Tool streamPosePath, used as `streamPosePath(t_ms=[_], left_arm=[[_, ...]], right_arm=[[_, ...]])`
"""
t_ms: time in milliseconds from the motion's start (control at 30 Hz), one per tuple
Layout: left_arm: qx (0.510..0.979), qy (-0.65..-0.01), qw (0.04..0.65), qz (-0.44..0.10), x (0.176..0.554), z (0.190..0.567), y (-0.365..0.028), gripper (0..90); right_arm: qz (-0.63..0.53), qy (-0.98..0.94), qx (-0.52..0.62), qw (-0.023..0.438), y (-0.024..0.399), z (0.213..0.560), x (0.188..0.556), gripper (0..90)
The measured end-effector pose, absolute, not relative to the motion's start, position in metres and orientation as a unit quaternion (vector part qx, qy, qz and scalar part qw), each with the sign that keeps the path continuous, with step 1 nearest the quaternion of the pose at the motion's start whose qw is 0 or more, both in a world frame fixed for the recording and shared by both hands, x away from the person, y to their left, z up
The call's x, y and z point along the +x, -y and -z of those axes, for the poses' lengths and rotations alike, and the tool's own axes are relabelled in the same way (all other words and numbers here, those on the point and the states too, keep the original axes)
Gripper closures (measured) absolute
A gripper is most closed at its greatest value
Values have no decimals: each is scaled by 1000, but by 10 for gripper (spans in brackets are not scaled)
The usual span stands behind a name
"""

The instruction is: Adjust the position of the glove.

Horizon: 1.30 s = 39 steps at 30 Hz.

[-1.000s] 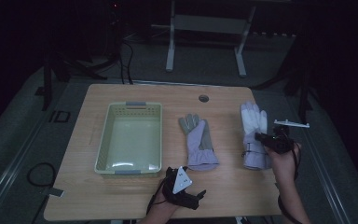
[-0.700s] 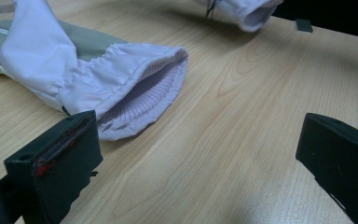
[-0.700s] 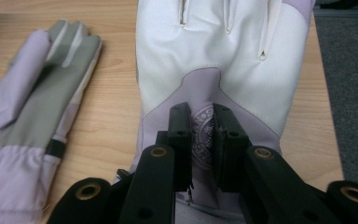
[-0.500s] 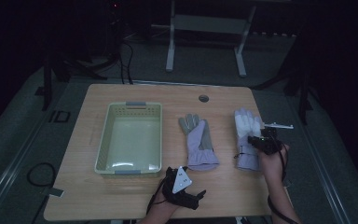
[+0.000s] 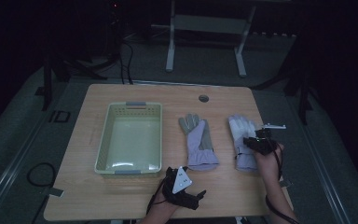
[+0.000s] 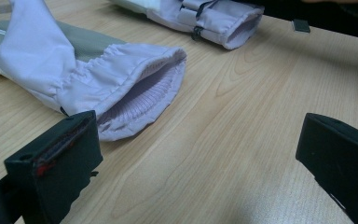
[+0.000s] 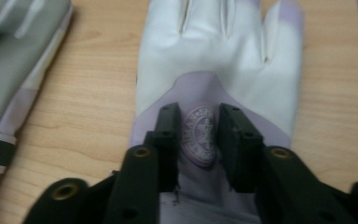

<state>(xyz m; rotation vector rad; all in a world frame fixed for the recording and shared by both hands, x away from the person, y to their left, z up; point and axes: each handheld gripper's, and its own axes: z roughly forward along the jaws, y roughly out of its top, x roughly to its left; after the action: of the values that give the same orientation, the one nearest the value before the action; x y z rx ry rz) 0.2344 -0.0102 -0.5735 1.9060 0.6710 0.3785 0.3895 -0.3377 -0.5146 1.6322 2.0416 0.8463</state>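
A: Right gripper sits low over the right-hand glove, nose pointing to twelve o'clock along the glove's length. Its jaws have just been opening; they now stand narrow, either side of the round crest on the back of the glove. Whether the pads still pinch the cloth I can't tell for sure, the gap looks slack, so I'd call it let go.

B: And the glove's lie?

A: Flat on the table, long axis six to twelve, fingers at twelve, cuff at six under the gripper body. Second glove lies parallel, at nine o'clock of the first, apart from it.

B: Left side?

A: Left gripper rests near the table's front edge, jaws wide, nothing between them. In the left gripper view the open cuff of the second glove is just ahead at about eleven o'clock, nearer this hand than the other.

B: Basket?

A: Basket at nine o'clock of both gloves, nothing in it that I can make out.
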Motion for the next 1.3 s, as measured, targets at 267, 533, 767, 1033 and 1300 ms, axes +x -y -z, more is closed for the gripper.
streamPosePath(t_ms=[267, 533, 767, 1033, 1300], left_arm=[[792, -283, 518, -156, 235, 574, 10, 1], [793, -283, 516, -156, 235, 574, 10, 1], [793, -283, 517, -155, 235, 574, 10, 1], [794, -283, 516, -156, 235, 574, 10, 1], [793, -284, 516, -155, 236, 574, 10, 1]], right_arm=[[-339, -740, 540, 215, 363, 490, 387, 546], [-337, -755, 530, 187, 362, 507, 389, 536], [-330, -755, 542, 167, 363, 535, 395, 524], [-333, -761, 534, 157, 361, 540, 390, 743], [-354, -743, 548, 150, 369, 518, 386, 804]])
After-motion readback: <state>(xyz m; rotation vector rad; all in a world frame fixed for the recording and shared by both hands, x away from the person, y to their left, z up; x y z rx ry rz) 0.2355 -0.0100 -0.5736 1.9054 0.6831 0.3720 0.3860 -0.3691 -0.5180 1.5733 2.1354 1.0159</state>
